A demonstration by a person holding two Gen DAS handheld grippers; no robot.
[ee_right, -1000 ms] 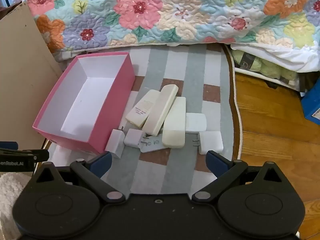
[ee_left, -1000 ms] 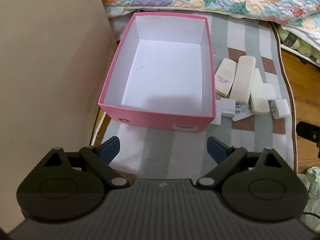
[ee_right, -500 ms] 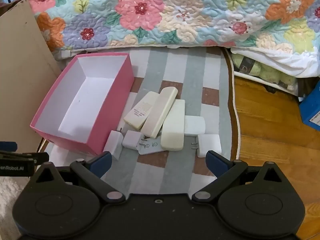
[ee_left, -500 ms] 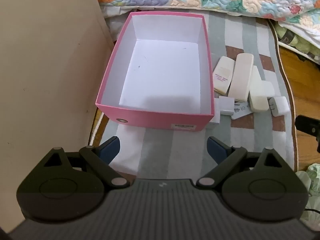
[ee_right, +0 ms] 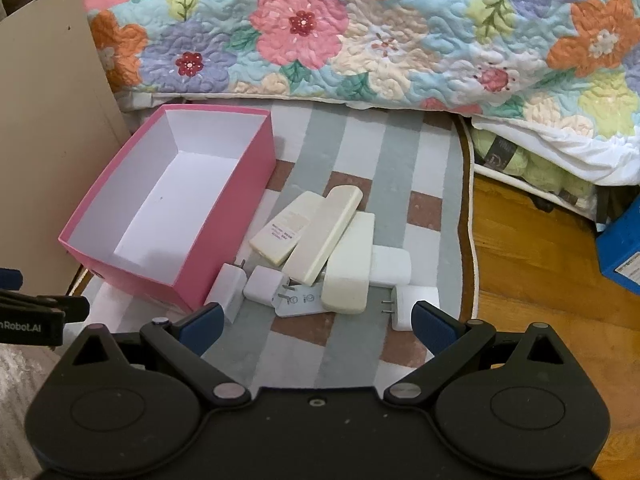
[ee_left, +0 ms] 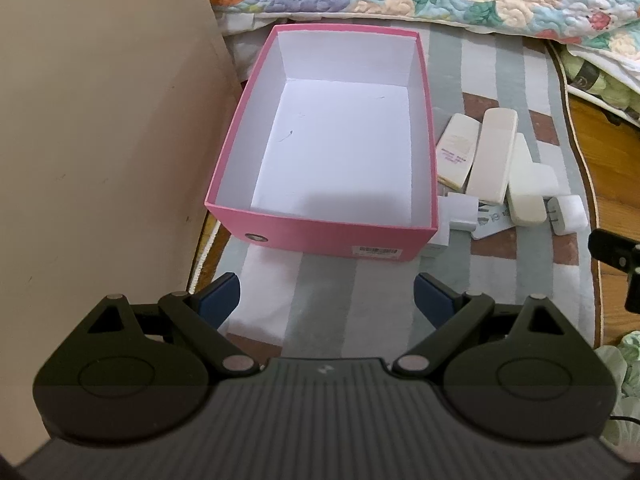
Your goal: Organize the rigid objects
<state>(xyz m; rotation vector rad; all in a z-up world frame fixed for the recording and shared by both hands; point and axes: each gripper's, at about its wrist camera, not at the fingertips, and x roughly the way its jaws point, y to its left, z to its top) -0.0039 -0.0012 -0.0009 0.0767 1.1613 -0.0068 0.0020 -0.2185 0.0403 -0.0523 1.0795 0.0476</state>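
Observation:
An empty pink box [ee_left: 320, 236] [ee_right: 224, 216] with a white inside sits on a striped rug. To its right lies a cluster of white and cream rigid pieces: a long cream remote [ee_right: 324, 236] [ee_left: 492, 156], a labelled cream remote [ee_right: 286, 232], a thick cream block [ee_right: 352, 264], white plug adapters [ee_right: 416, 304] [ee_right: 264, 284] and a flat card [ee_right: 300, 302]. My left gripper [ee_left: 326, 296] hangs open in front of the box's near wall. Just short of the cluster, my right gripper [ee_right: 316, 326] is open and holds nothing.
A beige panel [ee_left: 100, 140] stands close on the box's left. A flowered quilt [ee_right: 360, 32] hangs behind the rug. Wooden floor [ee_right: 532, 280] and a blue box [ee_right: 622, 248] lie to the right of the rug's edge.
Both views have drawn back and risen a little, so the box and the cluster sit slightly farther off. Nothing on the rug has moved; both grippers stay open.

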